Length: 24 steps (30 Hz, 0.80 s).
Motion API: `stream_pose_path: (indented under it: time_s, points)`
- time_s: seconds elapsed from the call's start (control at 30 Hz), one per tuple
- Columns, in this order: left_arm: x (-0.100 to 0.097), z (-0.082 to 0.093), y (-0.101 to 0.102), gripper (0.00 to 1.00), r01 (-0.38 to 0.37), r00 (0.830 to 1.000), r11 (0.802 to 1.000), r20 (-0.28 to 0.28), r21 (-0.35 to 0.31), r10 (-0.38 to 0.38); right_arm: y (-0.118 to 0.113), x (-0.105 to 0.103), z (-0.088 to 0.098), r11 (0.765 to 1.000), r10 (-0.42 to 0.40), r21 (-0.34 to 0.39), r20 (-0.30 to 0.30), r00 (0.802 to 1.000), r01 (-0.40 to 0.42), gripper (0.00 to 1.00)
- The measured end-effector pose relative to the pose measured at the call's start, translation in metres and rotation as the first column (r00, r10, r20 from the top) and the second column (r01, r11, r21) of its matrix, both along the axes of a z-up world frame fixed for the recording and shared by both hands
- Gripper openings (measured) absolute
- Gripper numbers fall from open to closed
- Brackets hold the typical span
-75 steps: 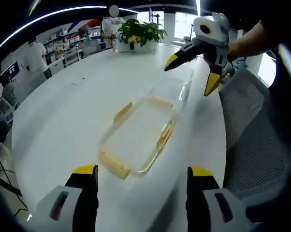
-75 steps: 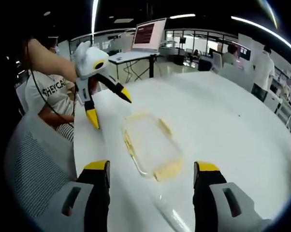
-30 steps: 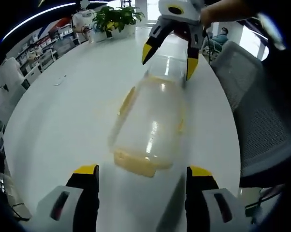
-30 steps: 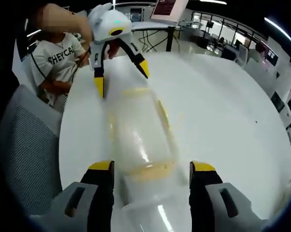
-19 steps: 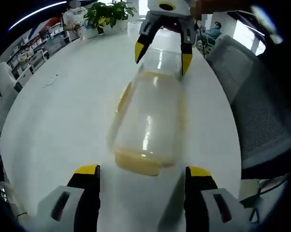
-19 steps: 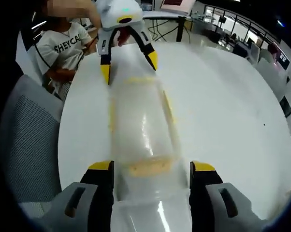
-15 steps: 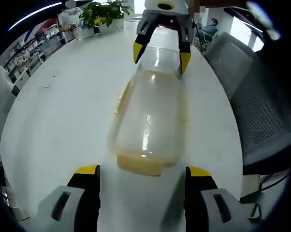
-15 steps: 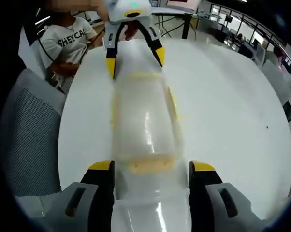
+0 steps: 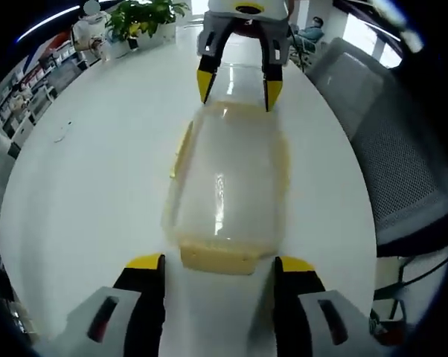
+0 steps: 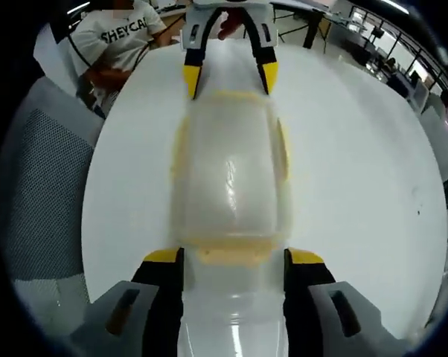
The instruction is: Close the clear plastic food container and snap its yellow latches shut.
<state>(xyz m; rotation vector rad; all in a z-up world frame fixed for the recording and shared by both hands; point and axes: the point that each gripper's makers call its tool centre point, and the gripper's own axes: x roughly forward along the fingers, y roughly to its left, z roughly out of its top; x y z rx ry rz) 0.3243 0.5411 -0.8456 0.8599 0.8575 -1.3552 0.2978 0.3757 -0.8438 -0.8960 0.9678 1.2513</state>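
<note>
Clear plastic rectangular food container (image 9: 230,193) lies lengthwise on the round white counter (image 9: 90,171), lid on top, set between the two hand-held grippers, which face each other from its opposite short ends. Left hand-held gripper (image 9: 219,274) stands with its yellow-tipped black jaws spread wide, one tip on each side of the near yellow end latch (image 9: 218,259), close to it; contact cannot be made out. In the left gripper view the right hand-held gripper (image 9: 234,83) shows at the far short end, jaws also apart, tips straddling that end of the lid. In the right gripper view the same layout reads reversed: right hand-held gripper (image 10: 233,269) jaws parted around the near yellow latch (image 10: 234,254), container (image 10: 230,175) running away from the camera, left hand-held gripper (image 10: 228,78) open at the far end. Yellow side latches (image 10: 283,149) show faintly along the long edges; whether snapped down cannot be told. Grey mesh office chair (image 9: 391,134) stands just beside the counter edge. Person in a white printed T-shirt (image 10: 127,37) sits behind the far gripper. Green potted plant (image 9: 146,13) stands at the counter's far side.
</note>
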Motion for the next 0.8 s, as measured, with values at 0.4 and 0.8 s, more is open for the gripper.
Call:
stream_pose_path:
  time_s: [0.4, 0.8]
  points:
    - [0.0004, -0.0012, -0.0037, 0.35, 0.011, 1.0, 1.0, -0.007, 0.005, -0.011, -0.0009, 0.0029, -0.0065, 0.999, 0.014, -0.051, -0.018, 1.0, -0.015, 0.38]
    - [0.0002, -0.0019, -0.0049, 0.34, 0.02, 1.0, 0.998, -0.001, 0.056, -0.02, -0.0011, 0.0029, -0.0074, 0.995, 0.031, -0.096, -0.03, 0.999, -0.033, 0.39]
